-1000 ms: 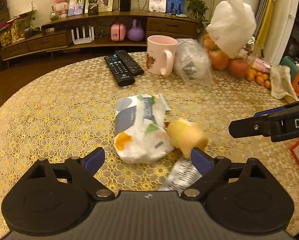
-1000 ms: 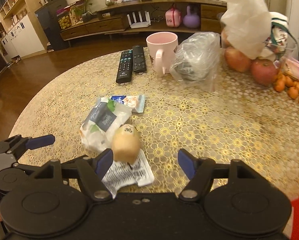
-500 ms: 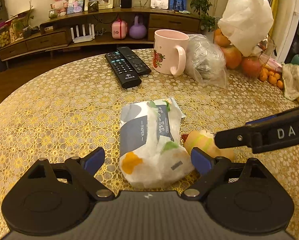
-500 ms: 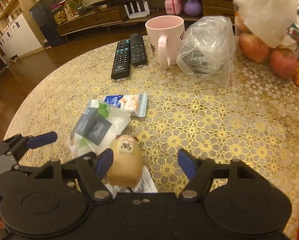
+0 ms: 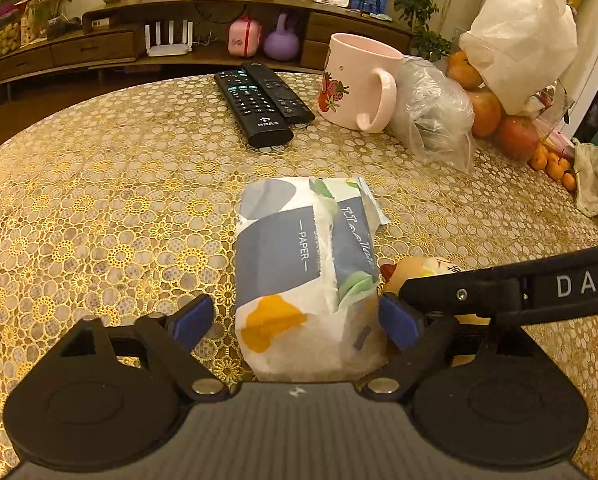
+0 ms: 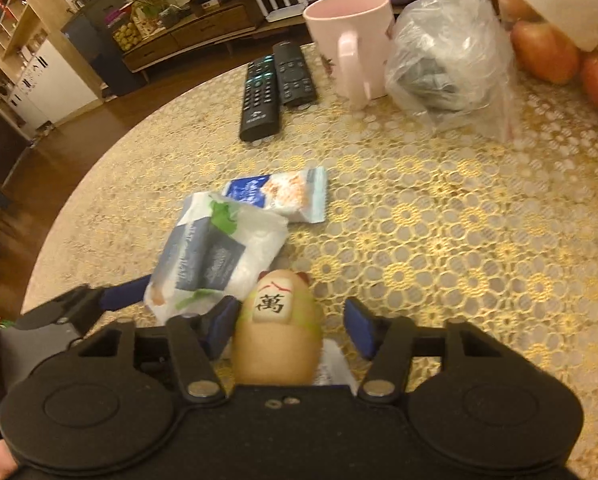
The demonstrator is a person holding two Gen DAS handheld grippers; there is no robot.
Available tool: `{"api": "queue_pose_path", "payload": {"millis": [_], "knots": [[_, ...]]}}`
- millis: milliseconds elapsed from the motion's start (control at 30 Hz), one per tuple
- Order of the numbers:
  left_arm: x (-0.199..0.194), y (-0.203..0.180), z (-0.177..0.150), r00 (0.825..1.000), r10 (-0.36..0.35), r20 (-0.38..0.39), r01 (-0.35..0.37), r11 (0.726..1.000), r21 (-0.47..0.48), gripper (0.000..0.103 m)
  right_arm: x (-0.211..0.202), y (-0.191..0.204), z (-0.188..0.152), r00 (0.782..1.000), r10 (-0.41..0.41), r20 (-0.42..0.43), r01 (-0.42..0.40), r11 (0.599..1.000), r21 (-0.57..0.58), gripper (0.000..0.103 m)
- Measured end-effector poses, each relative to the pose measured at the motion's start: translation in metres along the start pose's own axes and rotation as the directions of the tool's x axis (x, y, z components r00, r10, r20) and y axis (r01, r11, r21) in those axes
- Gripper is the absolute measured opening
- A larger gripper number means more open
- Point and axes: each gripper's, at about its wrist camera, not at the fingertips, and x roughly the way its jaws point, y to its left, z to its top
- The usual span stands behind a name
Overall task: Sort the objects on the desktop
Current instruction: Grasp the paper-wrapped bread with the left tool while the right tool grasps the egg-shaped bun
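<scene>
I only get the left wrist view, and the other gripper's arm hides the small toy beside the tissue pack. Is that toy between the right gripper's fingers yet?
Observer: Yes. The egg-shaped toy sits between the fingers of the right gripper. Its jaws are closing, but a gap still shows at the pad on the picture's right, so it is not gripped.
Operator: Is anything under the toy?
Observer: A white wrapper lies flat beneath it.
Operator: What is behind the tissue pack?
Observer: A blue snack packet lies just beyond the tissue pack, on the side toward the remote controls.
</scene>
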Motion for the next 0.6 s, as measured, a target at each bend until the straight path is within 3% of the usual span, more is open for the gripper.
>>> {"api": "queue_pose_path", "payload": {"millis": [100,267,433,600], "knots": [[-0.002,-0.003,-0.001,1.000,-0.024,0.006,0.024,1.000,0.014,0.069,0.000,0.002,-0.001,1.000,0.021,-0.002,-0.021,1.000,0.005,0.044],[-0.006,-0.008,-0.001,1.000,-0.026,0.015,0.025,0.999,0.023,0.063,-0.005,0.003,-0.002,1.000,0.008,0.006,-0.008,1.000,0.009,0.042],[-0.012,-0.010,-0.001,0.999,-0.031,0.019,0.031,0.999,0.017,0.047,-0.015,-0.003,-0.003,1.000,-0.006,0.016,0.006,1.000,0.016,0.041],[-0.021,-0.017,0.001,0.999,-0.037,0.020,0.037,0.999,0.013,0.042,-0.028,-0.008,-0.009,0.999,-0.024,0.027,0.023,0.999,0.027,0.041]]}}
